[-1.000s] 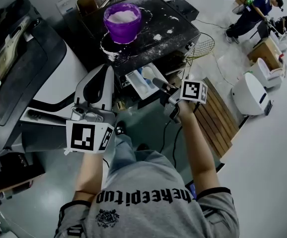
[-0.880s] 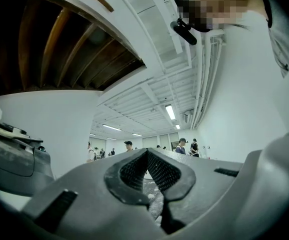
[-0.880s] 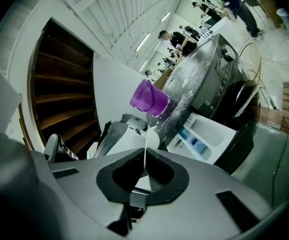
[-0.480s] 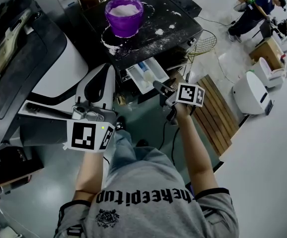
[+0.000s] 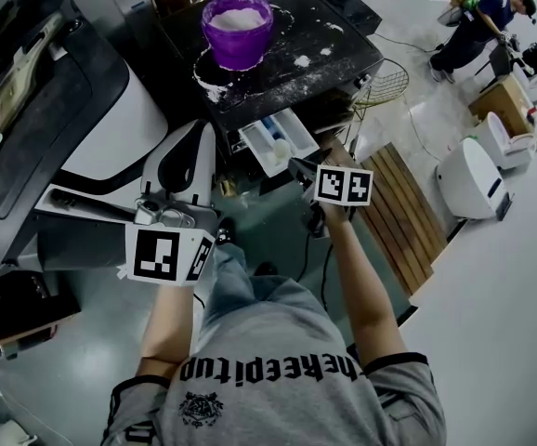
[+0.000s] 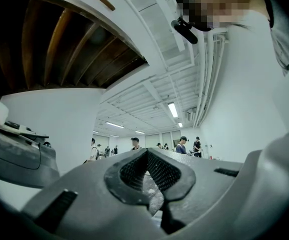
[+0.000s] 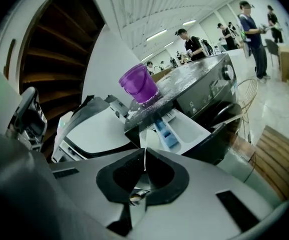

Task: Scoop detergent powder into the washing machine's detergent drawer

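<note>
Right gripper view: detergent drawer lies just beyond closed right hand-held gripper; left hand-held gripper closed.

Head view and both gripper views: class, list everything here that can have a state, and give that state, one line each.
detergent drawer: pulled open.
purple bucket: uncovered, holding white powder.
washing machine top: dusted with spills.
left gripper: shut, nothing in it.
right gripper: shut on the thin handle of what looks like a white scoop.
</note>
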{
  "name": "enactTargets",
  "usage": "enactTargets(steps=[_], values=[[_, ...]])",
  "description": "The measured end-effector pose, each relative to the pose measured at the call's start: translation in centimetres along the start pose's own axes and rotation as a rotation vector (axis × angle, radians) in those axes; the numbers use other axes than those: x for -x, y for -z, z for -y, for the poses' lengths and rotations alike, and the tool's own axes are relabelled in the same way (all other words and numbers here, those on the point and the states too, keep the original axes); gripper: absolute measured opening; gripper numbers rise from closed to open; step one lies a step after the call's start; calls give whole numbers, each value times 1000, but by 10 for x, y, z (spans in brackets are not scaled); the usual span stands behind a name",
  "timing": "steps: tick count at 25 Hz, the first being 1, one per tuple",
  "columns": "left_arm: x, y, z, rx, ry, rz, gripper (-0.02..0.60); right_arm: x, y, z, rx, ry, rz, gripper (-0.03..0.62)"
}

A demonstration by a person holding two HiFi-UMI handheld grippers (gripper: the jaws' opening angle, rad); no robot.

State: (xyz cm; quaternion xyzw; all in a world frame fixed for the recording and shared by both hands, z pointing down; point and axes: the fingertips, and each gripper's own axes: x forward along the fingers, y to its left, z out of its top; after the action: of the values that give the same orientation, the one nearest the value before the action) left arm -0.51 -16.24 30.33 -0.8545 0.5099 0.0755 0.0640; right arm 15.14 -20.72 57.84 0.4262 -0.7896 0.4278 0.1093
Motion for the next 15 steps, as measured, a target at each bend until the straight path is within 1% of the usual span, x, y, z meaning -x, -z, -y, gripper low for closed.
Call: enactTargets(steps=[6, 15], values=[[-2, 1, -2, 0, -6, -2, 5, -5, 2, 4, 196, 106, -37, 6], [-6, 2, -6, 2, -14, -4, 5, -14, 8, 0, 517, 202, -124, 6]])
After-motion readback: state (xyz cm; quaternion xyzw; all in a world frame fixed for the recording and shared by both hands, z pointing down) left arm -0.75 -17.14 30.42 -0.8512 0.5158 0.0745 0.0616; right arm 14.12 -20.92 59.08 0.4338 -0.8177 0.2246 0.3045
